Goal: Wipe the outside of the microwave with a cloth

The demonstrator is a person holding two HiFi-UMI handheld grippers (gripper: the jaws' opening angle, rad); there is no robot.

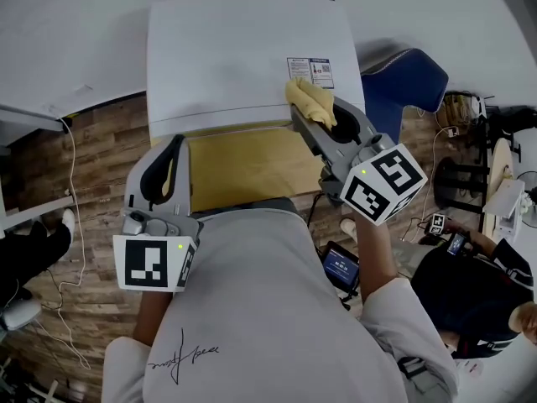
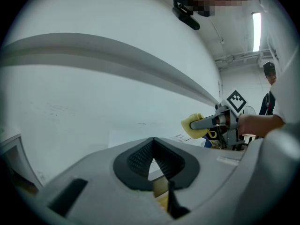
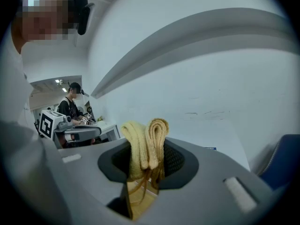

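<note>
While the yellow cloth (image 1: 309,99) is pinched tight in the right gripper (image 3: 148,150) jaws against the microwave (image 1: 235,57) top's right side, the left gripper (image 2: 152,145) jaws are seen closed together, empty.

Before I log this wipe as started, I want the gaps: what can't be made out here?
Sticker print: too small, head view.
Whether the cloth in the right tool touches the microwave: the cloth covers the contact in head view; right gripper view doesn't settle it.
Microwave's door: head view shows only its top.
</note>
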